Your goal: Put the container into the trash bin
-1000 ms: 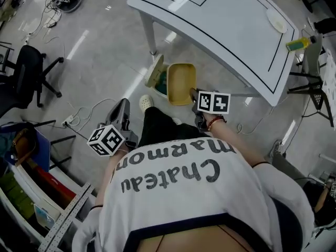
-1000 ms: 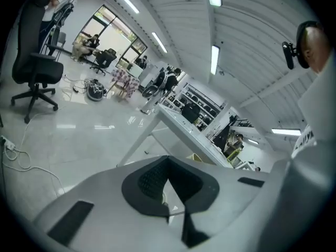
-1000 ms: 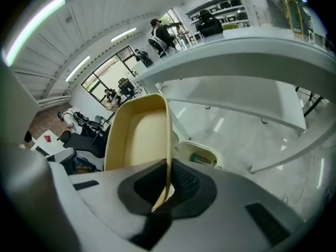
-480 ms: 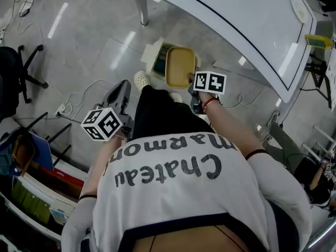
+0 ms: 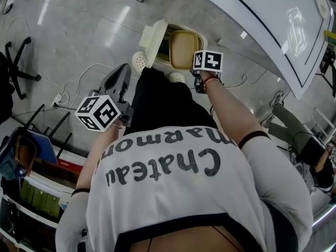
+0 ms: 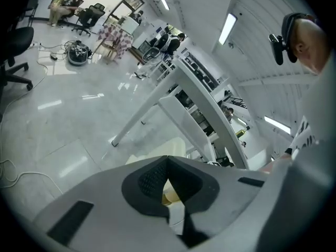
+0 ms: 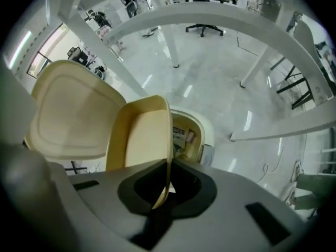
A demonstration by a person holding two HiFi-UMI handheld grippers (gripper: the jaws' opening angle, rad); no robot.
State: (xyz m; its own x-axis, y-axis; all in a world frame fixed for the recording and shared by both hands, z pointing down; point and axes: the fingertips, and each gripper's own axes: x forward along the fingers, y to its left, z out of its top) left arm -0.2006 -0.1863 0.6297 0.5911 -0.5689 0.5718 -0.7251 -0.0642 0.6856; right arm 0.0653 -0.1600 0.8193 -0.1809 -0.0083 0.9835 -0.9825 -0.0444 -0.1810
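Polished grey floor [image 5: 79, 30] fills the room, and a white surface [image 5: 262, 20] stands over its far side.

Closest in, the right gripper [image 7: 167, 185] has its fingers clamped on the thin rim of the beige container [image 7: 140, 135]. The wall of the container runs edge-on between them and its hollow faces left of the fingers. It is held tipped up on its side, off the floor.

The left gripper [image 6: 167, 164] hangs at the person's other side. Its fingers are pressed together with nothing between them, and it takes no part.

Just beyond the right fingertips, and a little to their right, gapes the mouth of the trash bin [image 7: 202, 133], with some rubbish showing inside. Its lid [image 7: 73, 109] stands raised to the left of the fingers, behind the container. Farther out are the legs of the surface and then open floor.

The container looks like a light, thin-walled moulded tray. It is probably stiff enough to hold by one edge, but likely to flex or swing if gripped loosely. The rim seems the sensible place to hold it, since the walls are too broad for the fingers to span. Being so light, it should drop cleanly once it is over the opening.
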